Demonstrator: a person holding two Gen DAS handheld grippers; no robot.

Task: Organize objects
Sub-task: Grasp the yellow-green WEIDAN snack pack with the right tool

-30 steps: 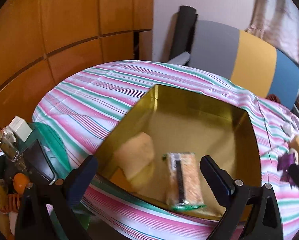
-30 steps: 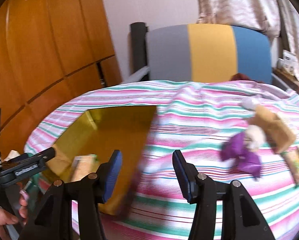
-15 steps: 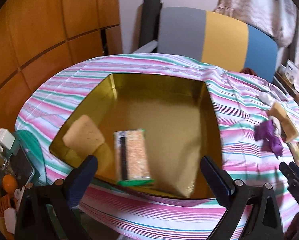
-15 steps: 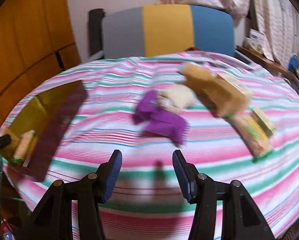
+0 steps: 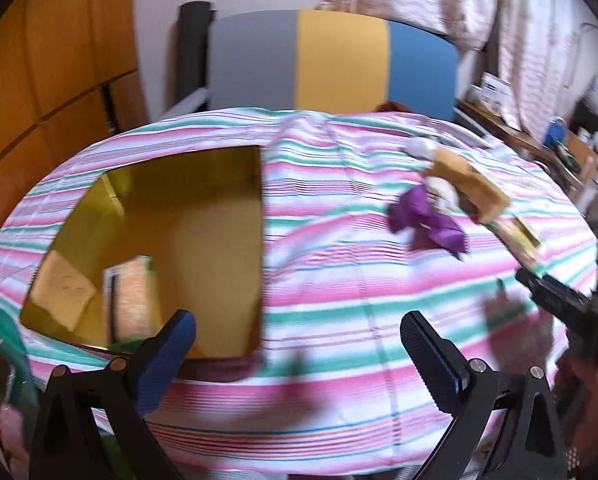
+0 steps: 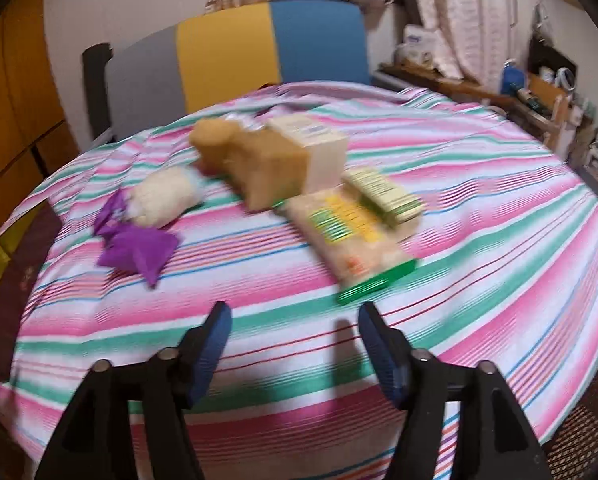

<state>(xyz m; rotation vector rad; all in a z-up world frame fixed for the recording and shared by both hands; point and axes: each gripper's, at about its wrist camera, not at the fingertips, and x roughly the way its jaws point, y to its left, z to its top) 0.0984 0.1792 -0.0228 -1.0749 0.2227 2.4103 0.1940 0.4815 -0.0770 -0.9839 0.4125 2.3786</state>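
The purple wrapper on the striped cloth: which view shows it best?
The right wrist view: the purple wrapper lies near, unobstructed, beside a white bun. The left wrist view shows it farther off, smaller and blurrier.

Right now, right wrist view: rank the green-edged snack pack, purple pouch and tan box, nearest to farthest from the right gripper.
From the right gripper:
1. Green-edged snack pack, just ahead, slightly right.
2. Purple pouch, ahead to the left.
3. Tan box, farthest, behind the pack, near the table's middle.
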